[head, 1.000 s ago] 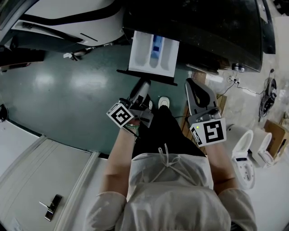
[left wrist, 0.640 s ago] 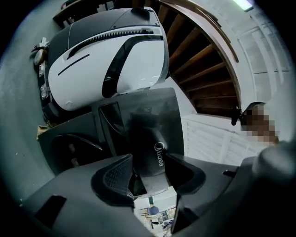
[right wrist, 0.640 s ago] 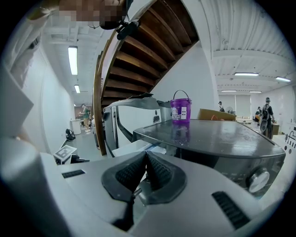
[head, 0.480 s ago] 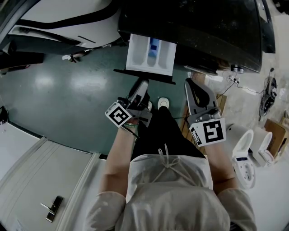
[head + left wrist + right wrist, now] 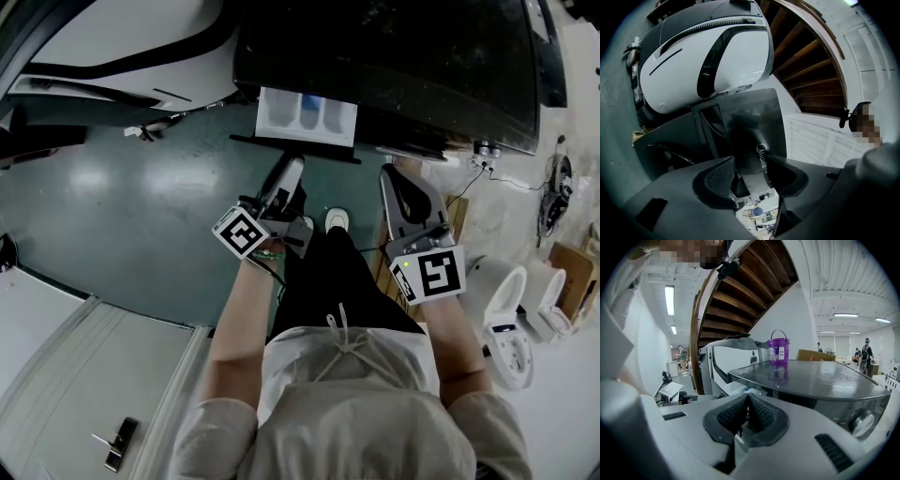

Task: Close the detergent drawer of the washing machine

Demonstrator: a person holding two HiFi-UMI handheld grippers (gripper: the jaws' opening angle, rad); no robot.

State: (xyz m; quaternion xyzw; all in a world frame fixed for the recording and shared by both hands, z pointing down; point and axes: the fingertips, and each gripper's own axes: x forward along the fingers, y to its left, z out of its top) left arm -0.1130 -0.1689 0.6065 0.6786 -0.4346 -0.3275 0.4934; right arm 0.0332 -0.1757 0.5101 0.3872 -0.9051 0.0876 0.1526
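Note:
The washing machine (image 5: 394, 56) fills the top of the head view, its dark lid seen from above. Its white detergent drawer (image 5: 307, 114) sticks out a short way, with a blue compartment inside. My left gripper (image 5: 292, 161) points level at the drawer's dark front panel (image 5: 752, 150), which carries pale lettering. Its jaws have just been closing, and the panel sits between the pads (image 5: 715, 180), which press on its two sides. My right gripper (image 5: 398, 173) hangs shut and holds nothing, in front of the machine to the drawer's right. In its own view the right gripper (image 5: 746, 411) faces the lid (image 5: 811, 376).
A purple bucket (image 5: 778, 348) stands on the lid. A white rounded machine (image 5: 703, 51) sits left of the washer. A wooden staircase (image 5: 736, 291) rises behind. Green floor (image 5: 141, 197) lies to the left, white toilets (image 5: 511, 319) and a cardboard box (image 5: 567, 267) to the right.
The drawer has slid further into the machine, so less of its white tray shows. The left gripper moved toward the machine with it. The right gripper stayed nearly still.

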